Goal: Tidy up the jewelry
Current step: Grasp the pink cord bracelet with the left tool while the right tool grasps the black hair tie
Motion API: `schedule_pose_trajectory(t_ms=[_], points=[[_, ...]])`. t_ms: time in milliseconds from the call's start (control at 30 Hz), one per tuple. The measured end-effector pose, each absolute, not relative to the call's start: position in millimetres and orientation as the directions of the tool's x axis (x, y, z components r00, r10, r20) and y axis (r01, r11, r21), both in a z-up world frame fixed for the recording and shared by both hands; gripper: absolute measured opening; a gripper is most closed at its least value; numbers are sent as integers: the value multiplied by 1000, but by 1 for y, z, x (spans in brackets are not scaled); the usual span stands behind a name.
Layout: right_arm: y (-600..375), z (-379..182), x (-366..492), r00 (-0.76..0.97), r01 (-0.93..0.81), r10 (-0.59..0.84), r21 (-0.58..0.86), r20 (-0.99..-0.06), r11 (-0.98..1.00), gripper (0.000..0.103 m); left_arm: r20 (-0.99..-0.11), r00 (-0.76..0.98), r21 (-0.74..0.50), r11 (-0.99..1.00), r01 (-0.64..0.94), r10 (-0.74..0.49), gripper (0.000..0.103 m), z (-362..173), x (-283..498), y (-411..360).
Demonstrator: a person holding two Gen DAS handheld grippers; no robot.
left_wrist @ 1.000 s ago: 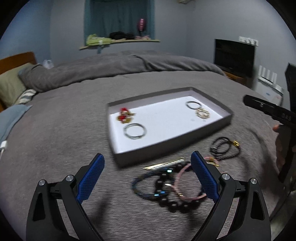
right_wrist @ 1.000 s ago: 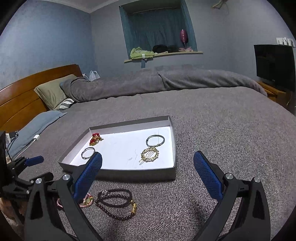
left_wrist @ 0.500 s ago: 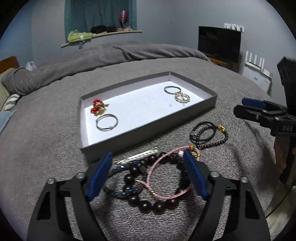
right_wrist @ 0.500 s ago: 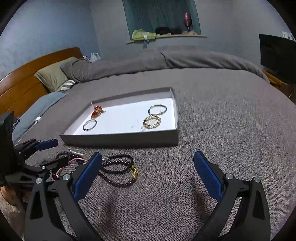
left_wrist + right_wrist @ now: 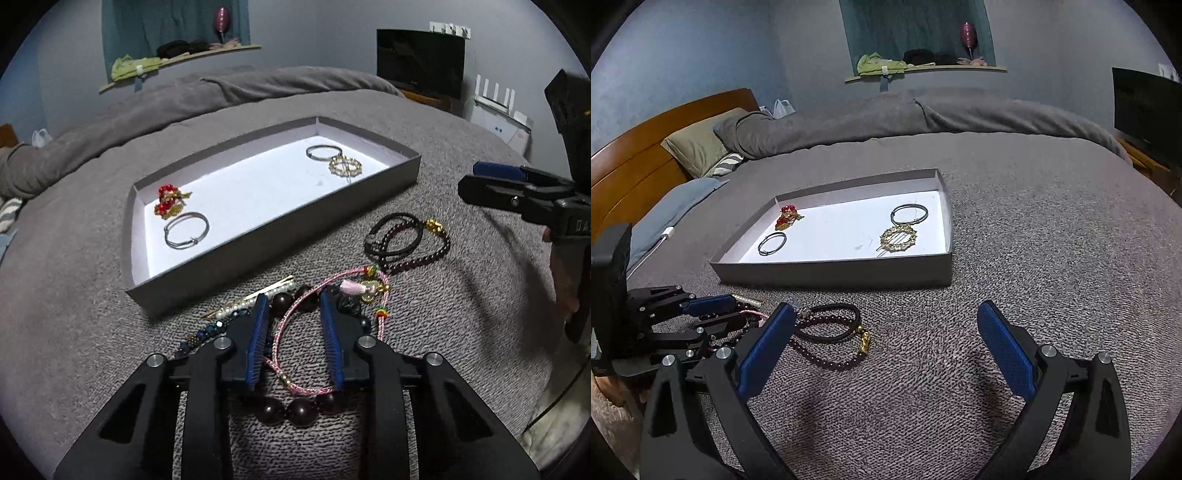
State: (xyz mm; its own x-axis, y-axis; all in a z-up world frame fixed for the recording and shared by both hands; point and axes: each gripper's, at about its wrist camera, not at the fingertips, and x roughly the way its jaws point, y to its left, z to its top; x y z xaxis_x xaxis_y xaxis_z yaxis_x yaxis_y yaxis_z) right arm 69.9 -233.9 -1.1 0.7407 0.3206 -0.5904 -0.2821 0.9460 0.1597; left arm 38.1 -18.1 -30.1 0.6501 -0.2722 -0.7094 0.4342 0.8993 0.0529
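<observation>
A grey tray (image 5: 280, 229) with a white floor lies on the bed and holds two silver bangles, a red bead ornament (image 5: 170, 199) and a gold ring-shaped clip (image 5: 345, 166). In front of it lies a heap: a pink cord bracelet (image 5: 291, 354), a dark wooden bead bracelet (image 5: 291, 410), a blue bead strand (image 5: 207, 330) and a pearl hair clip (image 5: 243, 301). My left gripper (image 5: 295, 314) is half closed low over the pink bracelet, its jaws either side of it. A black cord and garnet bead bracelet (image 5: 831, 332) lies to the right. My right gripper (image 5: 886, 332) is open and empty beside it.
The grey blanket (image 5: 1052, 258) covers the whole bed. Pillows (image 5: 698, 147) and a wooden headboard (image 5: 628, 158) are at the left in the right wrist view. A television (image 5: 419, 61) and a white router (image 5: 498, 107) stand past the bed's right side.
My left gripper has dropped onto the jewelry heap and its jaws have narrowed around the pink bracelet. My right gripper has tilted down towards the black and garnet bracelet, still open.
</observation>
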Motion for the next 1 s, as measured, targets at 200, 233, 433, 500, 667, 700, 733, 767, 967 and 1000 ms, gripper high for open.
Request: schedule_pose_trajectory(t_ms=[200, 233, 433, 500, 667, 700, 733, 767, 967, 1000], points=[[-226, -2, 69, 737, -299, 318, 134, -597, 945, 97, -734, 643, 118, 892, 436, -217, 5, -41, 43, -25], [-225, -3, 69, 735, -301, 316, 129, -600, 945, 97, -733, 646, 121, 893, 433, -213, 3, -41, 44, -24], [-222, -8, 72, 717, -316, 331, 138, -613, 939, 97, -685, 675, 60, 902, 428, -275, 3, -19, 36, -12], [-218, -12, 73, 703, -329, 345, 145, -622, 933, 96, -665, 684, 29, 905, 425, -300, 3, -11, 33, -7], [-200, -19, 80, 689, -351, 342, 119, -639, 929, 76, -630, 712, -15, 922, 388, -310, 3, 2, 34, 2], [-196, -22, 83, 685, -345, 326, 103, -652, 933, 69, -625, 716, -21, 924, 382, -310, 3, 4, 35, 3], [-195, -24, 86, 680, -341, 321, 103, -659, 934, 57, -620, 721, -28, 926, 376, -311, 3, 5, 35, 4], [-194, -25, 89, 673, -336, 322, 112, -666, 935, 52, -619, 721, -30, 927, 374, -311, 3, 6, 36, 5], [-193, -29, 100, 655, -315, 308, 121, -690, 941, 32, -629, 723, -6, 931, 364, -287, 3, 3, 37, 5], [-192, -31, 102, 645, -316, 309, 124, -699, 941, 31, -628, 723, -10, 932, 363, -289, 3, 3, 37, 6]])
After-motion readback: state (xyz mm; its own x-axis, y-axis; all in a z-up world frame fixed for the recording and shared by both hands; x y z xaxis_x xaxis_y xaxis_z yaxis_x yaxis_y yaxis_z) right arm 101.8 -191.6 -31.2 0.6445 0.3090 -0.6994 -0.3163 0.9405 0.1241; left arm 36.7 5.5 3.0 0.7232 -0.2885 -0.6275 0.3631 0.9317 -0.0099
